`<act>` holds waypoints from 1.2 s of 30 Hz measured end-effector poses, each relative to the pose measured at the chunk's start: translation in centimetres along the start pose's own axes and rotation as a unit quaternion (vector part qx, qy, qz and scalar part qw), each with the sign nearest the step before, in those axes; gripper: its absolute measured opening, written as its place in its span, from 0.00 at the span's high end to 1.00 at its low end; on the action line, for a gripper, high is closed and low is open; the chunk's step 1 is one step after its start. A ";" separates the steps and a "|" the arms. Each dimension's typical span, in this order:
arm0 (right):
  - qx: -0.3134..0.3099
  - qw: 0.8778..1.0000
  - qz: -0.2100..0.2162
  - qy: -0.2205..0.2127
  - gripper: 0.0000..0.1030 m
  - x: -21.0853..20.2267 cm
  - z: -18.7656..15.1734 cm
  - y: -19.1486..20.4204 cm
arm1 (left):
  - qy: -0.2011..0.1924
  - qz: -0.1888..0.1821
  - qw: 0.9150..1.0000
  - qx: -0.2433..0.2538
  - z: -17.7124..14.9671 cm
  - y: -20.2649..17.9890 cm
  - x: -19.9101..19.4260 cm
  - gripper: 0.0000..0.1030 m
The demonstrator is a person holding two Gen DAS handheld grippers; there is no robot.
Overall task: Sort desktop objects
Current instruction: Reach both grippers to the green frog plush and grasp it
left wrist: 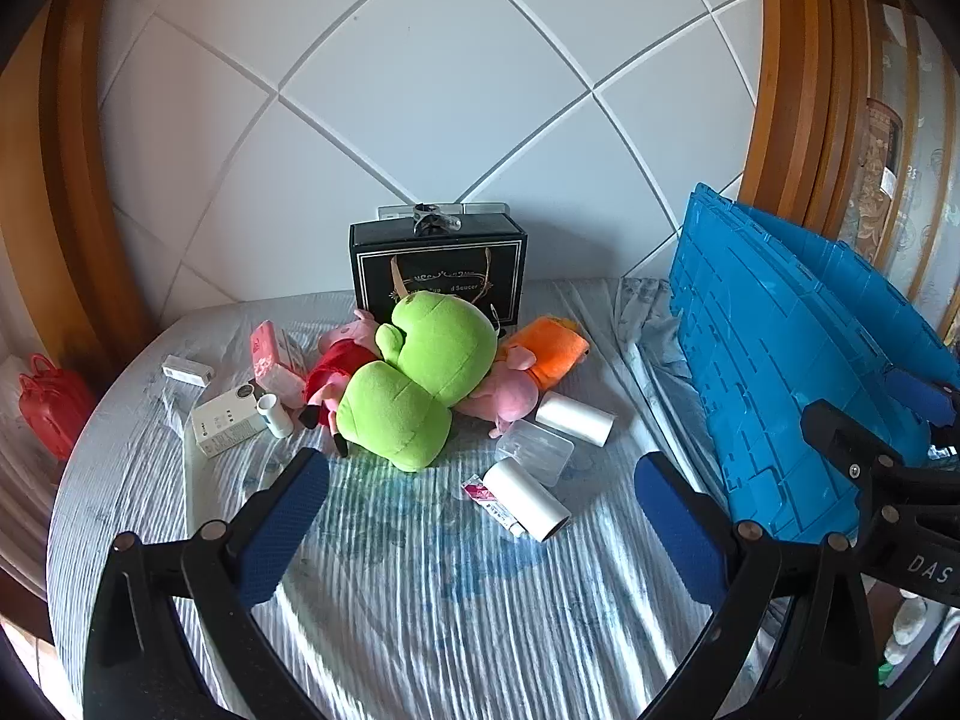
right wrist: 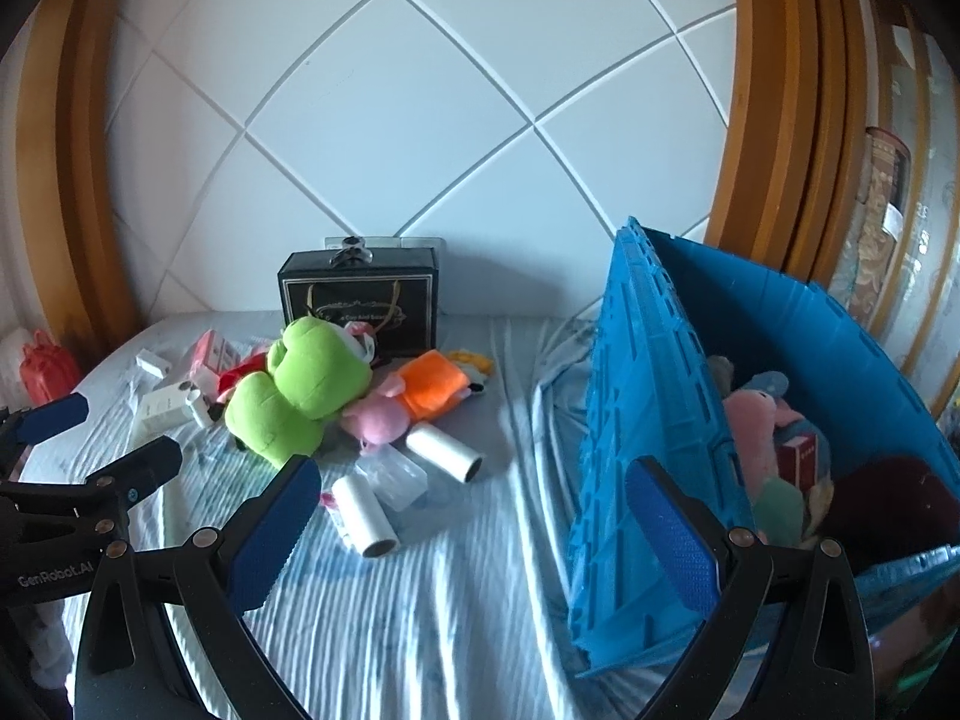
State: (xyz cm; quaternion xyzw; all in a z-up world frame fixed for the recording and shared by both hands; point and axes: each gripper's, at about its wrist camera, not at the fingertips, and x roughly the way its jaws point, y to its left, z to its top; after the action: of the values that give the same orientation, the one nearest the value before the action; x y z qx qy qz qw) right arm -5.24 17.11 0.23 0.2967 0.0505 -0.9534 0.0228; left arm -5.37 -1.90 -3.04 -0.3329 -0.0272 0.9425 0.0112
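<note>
Clutter sits in a heap ahead of me on the cloth-covered desk [left wrist: 420, 600], and both my tongs hang over bare cloth short of it, tilted down toward the pile. My left tongs [left wrist: 480, 516] stand fully spread with nothing between the blue pads; my right tongs [right wrist: 474, 528] are just as wide and just as empty.

The nearest loose thing is a white roll [left wrist: 527, 499], lying with its long axis slanting from upper left to lower right in the left view, open end toward me. It sits just beyond the gap of my left tongs and slightly right of centre. In the right view the same roll [right wrist: 366, 515] lies just past my left-hand pad, so either hand could reach it; I judge the left better lined up. A second white roll [left wrist: 575, 418] and a clear plastic case [left wrist: 536, 451] lie just behind it, then the green plush [left wrist: 420, 378].

The blue crate [right wrist: 636, 420] stands to the right, nearer my right tongs, already holding soft toys. What the small pink-and-white packet [left wrist: 480, 493] beside the near roll is, I can't quite tell.
</note>
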 end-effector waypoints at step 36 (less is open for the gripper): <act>-0.002 0.988 0.035 0.152 0.00 37.0 11.9 11.1 | 0.178 0.101 0.979 0.015 5.9 11.5 31.3 0.00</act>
State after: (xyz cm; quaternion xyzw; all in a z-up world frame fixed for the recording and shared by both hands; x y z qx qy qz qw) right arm -41.58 4.26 -11.98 0.4399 0.0448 -0.8956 0.0489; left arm -33.42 -12.46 -18.74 -0.4963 0.0227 0.8647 -0.0741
